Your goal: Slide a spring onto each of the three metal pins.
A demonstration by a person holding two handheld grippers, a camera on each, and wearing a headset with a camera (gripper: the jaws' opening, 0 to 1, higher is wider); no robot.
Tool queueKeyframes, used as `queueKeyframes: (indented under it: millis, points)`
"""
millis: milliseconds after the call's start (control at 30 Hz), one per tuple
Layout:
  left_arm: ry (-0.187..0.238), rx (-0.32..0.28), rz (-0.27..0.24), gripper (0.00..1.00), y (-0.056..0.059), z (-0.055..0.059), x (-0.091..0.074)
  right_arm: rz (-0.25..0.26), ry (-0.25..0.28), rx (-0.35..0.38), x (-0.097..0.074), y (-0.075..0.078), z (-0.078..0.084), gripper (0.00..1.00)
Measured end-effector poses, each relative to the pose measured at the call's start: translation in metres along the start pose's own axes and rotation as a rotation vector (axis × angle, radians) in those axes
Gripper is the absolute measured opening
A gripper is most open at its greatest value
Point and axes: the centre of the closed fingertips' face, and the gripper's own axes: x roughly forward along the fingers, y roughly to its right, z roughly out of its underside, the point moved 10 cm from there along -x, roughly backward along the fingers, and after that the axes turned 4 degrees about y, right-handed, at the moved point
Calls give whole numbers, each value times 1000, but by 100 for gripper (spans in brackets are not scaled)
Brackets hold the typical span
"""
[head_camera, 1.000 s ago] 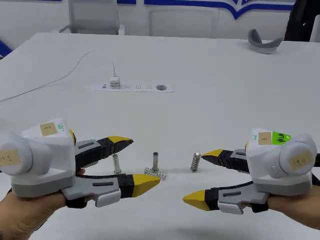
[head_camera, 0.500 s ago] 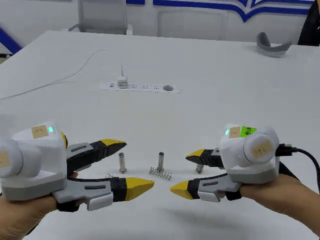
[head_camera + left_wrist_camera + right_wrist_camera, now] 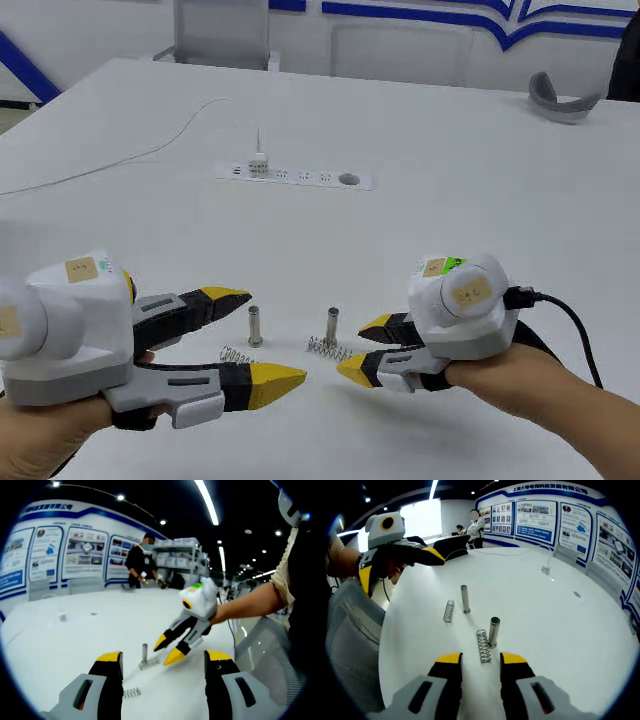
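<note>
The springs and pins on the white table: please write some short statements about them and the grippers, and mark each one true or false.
1. The right pin already carries a spring. False: it is bare; the right spring lies on the table beside it.
2. The left spring lies flat near the left pin. True.
3. The left gripper is shut on a spring. False: its jaws are wide open and hold nothing.
4. The right gripper points at the right spring, jaws open. True.
5. A power strip lies on the table beyond the pins. True.
</note>
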Motion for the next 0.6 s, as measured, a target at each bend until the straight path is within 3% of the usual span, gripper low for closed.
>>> queueKeyframes:
  millis: [600]
  points:
    - [-12,-15,-3,66,-1,5,-2,-24,-60,0,15,5,6,18]
